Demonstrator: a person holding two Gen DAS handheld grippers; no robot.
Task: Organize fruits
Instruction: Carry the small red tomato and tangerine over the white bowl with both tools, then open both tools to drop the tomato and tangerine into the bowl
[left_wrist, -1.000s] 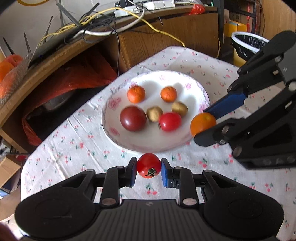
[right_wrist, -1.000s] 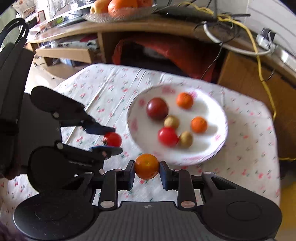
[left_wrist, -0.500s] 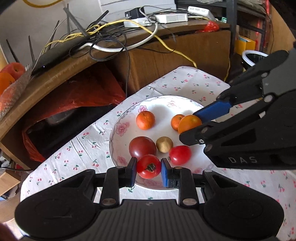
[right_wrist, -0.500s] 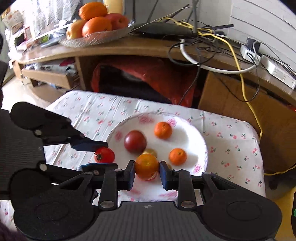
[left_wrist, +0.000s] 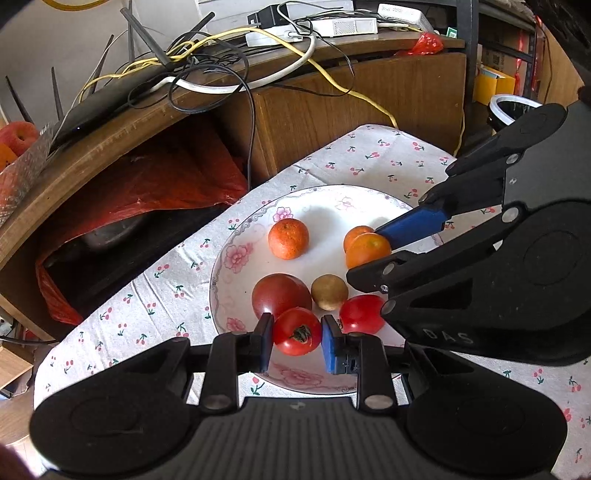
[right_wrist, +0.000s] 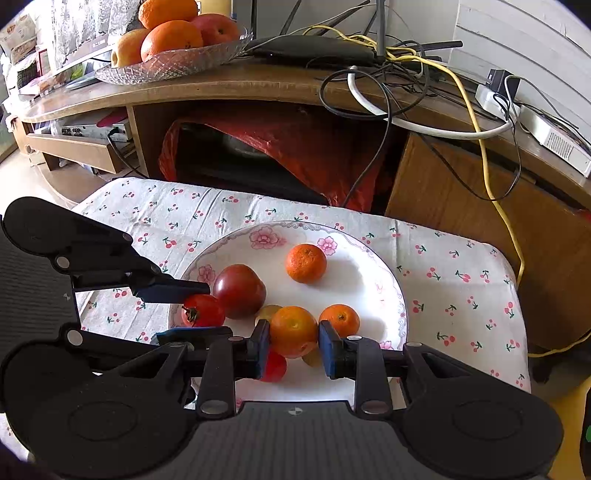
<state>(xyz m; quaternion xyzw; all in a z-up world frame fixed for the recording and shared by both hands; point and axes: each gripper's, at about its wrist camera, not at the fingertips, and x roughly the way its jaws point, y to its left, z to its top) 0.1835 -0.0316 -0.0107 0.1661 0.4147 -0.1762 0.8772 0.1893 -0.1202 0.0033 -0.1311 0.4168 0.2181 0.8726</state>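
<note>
Left wrist view: a wooden shelf (left_wrist: 155, 122) loaded with tangled cables stands behind the table, a red plastic bag (left_wrist: 147, 184) stuffed beneath it. The left gripper (left_wrist: 297, 341) pinches a small red tomato (left_wrist: 297, 331), green calyx facing the camera, over the near rim of the floral plate (left_wrist: 236, 254). Close behind it sit a dark red tomato (left_wrist: 280, 295), a brownish round fruit (left_wrist: 328, 291) and a bright red tomato (left_wrist: 360, 314). The right gripper (left_wrist: 380, 245) reaches in from the right, clamped on an orange (left_wrist: 367, 249), and hides part of a tangerine (left_wrist: 356, 234) behind; another tangerine (left_wrist: 288, 238) lies clear on the plate's far left. Right wrist view: the right gripper (right_wrist: 293, 341) grips the orange (right_wrist: 293, 330), skin smooth and glossy, above the plate's near half. The left gripper (right_wrist: 195, 310) with its tomato (right_wrist: 203, 310) sits at the plate's left edge (right_wrist: 192, 269), just beside the dark tomato (right_wrist: 240, 290). Two tangerines (right_wrist: 306, 263) (right_wrist: 340, 319) lie on the plate. The far right of the plate is bare white; the cherry-print cloth (right_wrist: 461, 280) has open room to the right. A glass bowl of fruit (right_wrist: 173, 55) rests on the shelf.
</note>
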